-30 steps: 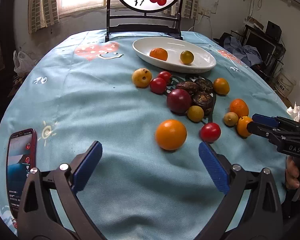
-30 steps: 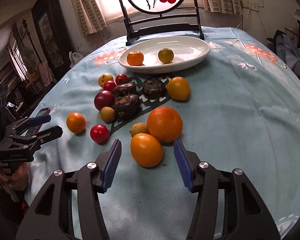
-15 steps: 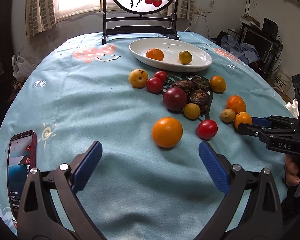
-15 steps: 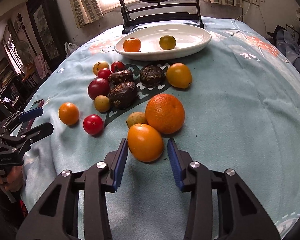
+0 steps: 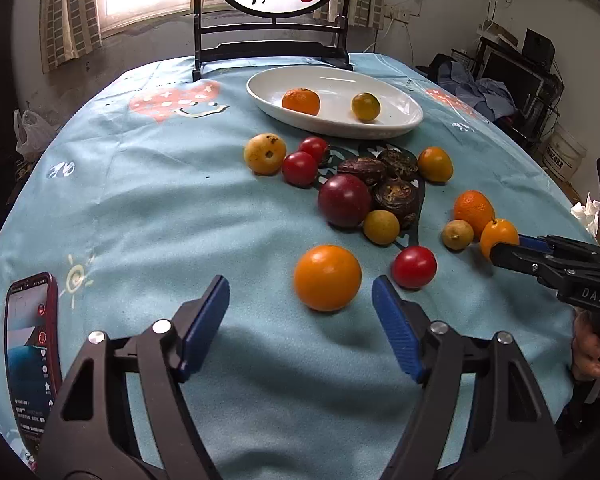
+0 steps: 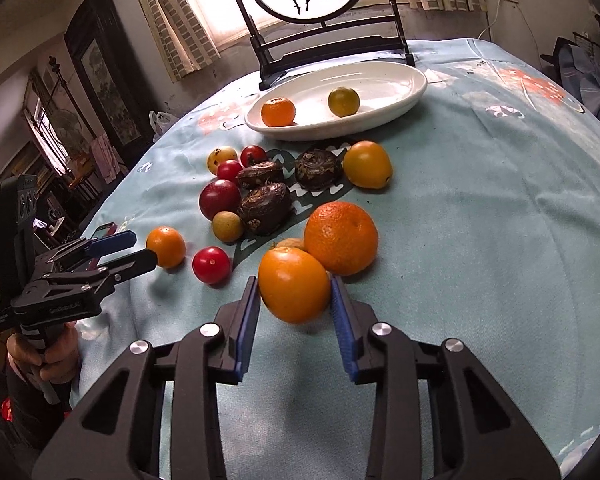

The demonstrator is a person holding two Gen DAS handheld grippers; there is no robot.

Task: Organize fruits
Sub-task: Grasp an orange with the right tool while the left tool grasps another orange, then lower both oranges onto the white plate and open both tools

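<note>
fruit sort: right hand-held gripper [image 6: 294, 304] clamped on smooth orange [image 6: 294, 284], just above worktop [image 6: 500, 220].
left hand-held gripper [image 5: 300, 312] apart. white dish [image 5: 400, 118]: two fruits; three red tomatoes outside.

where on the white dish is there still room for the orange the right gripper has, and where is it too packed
The white dish holds only a tangerine and a greenish fruit; its right end beyond the greenish fruit is bare, as is the gap between them. The cloth in front of the dish is crowded with dark fruits and tomatoes. The right gripper grips the orange.
</note>
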